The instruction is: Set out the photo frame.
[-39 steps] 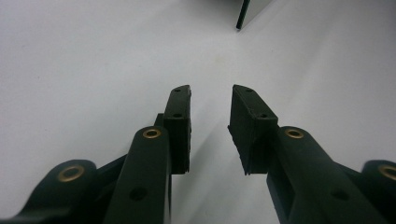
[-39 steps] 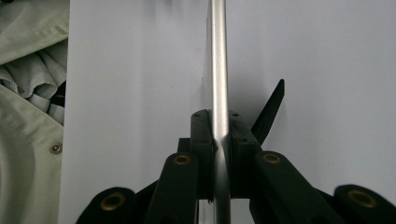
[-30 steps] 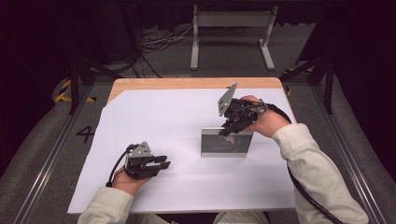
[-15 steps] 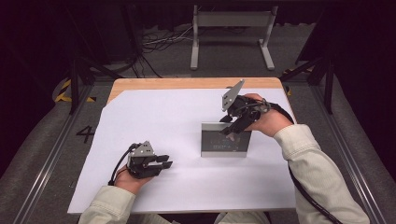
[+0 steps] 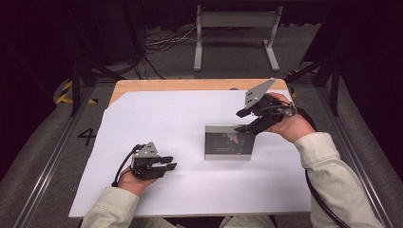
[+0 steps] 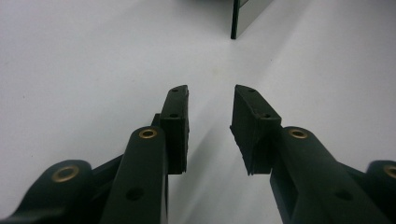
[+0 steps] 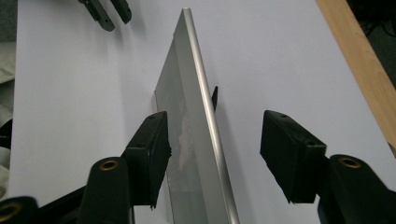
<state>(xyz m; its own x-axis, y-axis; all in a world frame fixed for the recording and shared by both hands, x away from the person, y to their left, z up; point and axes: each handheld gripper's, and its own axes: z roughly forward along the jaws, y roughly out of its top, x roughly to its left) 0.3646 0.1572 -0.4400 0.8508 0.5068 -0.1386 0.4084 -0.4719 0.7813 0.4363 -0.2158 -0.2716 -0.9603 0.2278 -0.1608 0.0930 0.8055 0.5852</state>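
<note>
The frame [image 5: 228,142] stands upright at mid-table on the white sheet [image 5: 180,118], long axis running left to right. The right gripper [image 5: 247,119] straddles its top right corner; its jaws have just been opening, the frame between them unpressed. The left gripper [image 5: 167,163], half open and empty, lies well apart on the frame's left, so the right is nearer.

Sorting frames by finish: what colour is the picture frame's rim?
Silver, brushed-metal look; the picture frame shows it best in the right gripper view.

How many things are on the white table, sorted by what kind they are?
Picture frame: 1
Black claws: 2, left claw and right claw
White table cover: 1
Total: 4
</note>
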